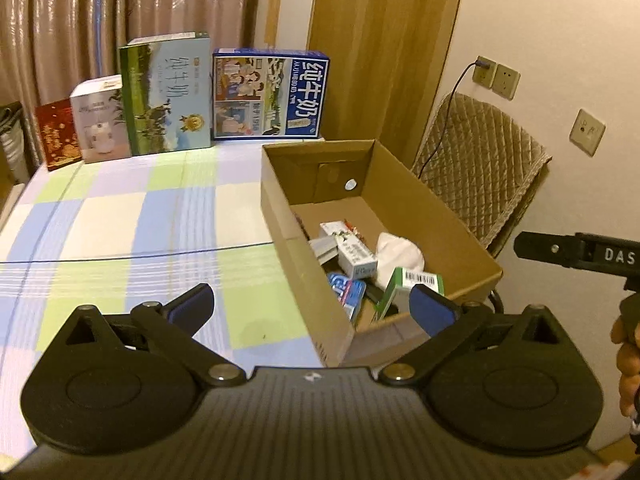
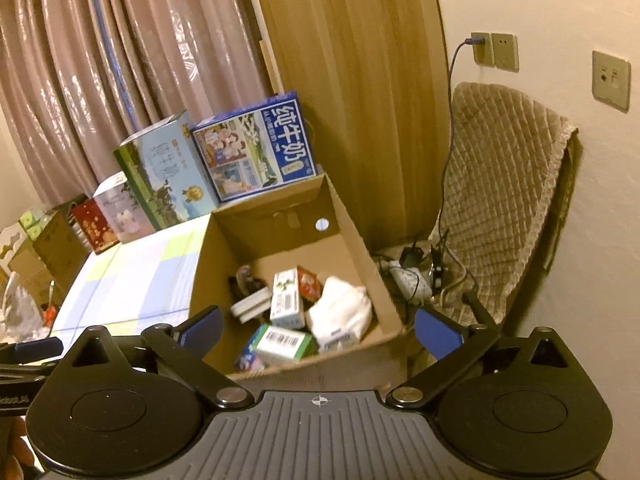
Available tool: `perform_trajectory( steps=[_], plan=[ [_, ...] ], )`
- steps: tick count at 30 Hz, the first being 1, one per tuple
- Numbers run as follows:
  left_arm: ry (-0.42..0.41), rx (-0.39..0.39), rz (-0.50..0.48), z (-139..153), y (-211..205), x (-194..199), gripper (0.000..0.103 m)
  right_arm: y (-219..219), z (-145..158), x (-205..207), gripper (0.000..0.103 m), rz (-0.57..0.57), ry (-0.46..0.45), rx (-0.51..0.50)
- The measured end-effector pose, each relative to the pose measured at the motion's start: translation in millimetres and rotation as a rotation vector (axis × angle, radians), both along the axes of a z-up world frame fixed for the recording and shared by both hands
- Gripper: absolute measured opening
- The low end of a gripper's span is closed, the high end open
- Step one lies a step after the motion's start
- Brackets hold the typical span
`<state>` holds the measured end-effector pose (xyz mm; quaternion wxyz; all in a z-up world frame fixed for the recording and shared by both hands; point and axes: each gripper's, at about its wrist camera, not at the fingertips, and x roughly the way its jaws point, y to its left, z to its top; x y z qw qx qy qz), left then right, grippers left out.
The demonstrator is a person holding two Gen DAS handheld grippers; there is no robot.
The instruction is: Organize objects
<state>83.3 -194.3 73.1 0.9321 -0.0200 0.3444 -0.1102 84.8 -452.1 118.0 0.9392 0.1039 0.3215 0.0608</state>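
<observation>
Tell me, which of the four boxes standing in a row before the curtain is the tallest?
The green milk box, second from the right. It rises above the blue milk box beside it, and well above the white box and the small red box.

Left gripper [image 1: 312, 308] jaws spread wide and empty, right gripper [image 2: 319, 330] likewise, held side by side

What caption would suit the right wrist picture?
Open right gripper above a cardboard box of small packages, milk cartons standing behind.
</observation>
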Motion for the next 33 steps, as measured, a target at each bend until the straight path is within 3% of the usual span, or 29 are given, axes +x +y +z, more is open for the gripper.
perform_trajectory(
  steps=[11,19,33],
  plan=[
    [0.008,0.031,0.029,-0.7,1.5,-46.2,0.102,15.0,4.5,-57.0,0.101,0.018,-0.003,-0.062],
    [0.041,-0.013,0.058,-9.2,19.3,-81.0,0.102,32.5,2.7,-92.6,0.101,0.037,-0.003,-0.113],
    [0.037,-0.004,0.073,-5.1,31.2,-115.4,0.102,51.0,-8.6,-114.4,0.101,0.071,0.023,-0.136]
  ],
)
